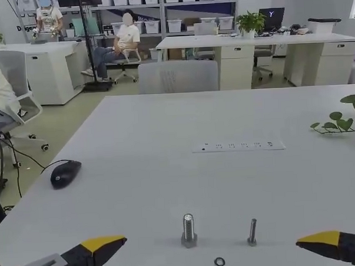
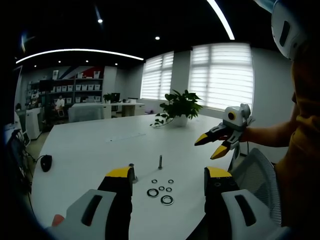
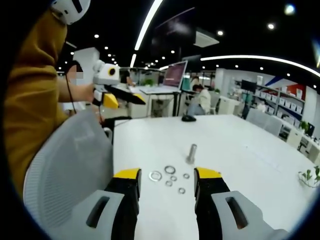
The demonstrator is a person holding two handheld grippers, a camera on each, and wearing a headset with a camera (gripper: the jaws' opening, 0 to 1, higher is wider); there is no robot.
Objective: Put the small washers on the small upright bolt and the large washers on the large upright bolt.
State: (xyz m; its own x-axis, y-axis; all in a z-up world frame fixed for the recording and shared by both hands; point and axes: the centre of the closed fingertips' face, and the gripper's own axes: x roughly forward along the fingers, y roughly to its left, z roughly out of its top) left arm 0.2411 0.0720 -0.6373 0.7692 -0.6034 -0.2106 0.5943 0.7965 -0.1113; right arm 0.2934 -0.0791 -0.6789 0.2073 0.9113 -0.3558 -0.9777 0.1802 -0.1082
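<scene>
Head view puts us over the big white workbench. It's mostly bare around the job, which we figure is on purpose so the small parts stay easy to spot. Next down in size, the left gripper and right gripper hang at the near edge, one on either side of the hardware and off the surface. Both have their jaws spread with nothing between them, so we're reading this as a ready pose before any pick. Then the large upright bolt stands on the table with the small upright bolt near it on the right. They're far enough apart, we'd guess, that a jaw could come down over one without bumping the other. Both look to be standing on their heads, thread up, which is what lets a washer drop over the top. The large washers, two of them, lie flat in front of the bolts on our side. The small washers, four as far as we can count, are mixed in right beside them, and none is on either bolt. So nothing's done yet, and flat washers on a smooth top will probably be fiddly to pinch by the edge.
</scene>
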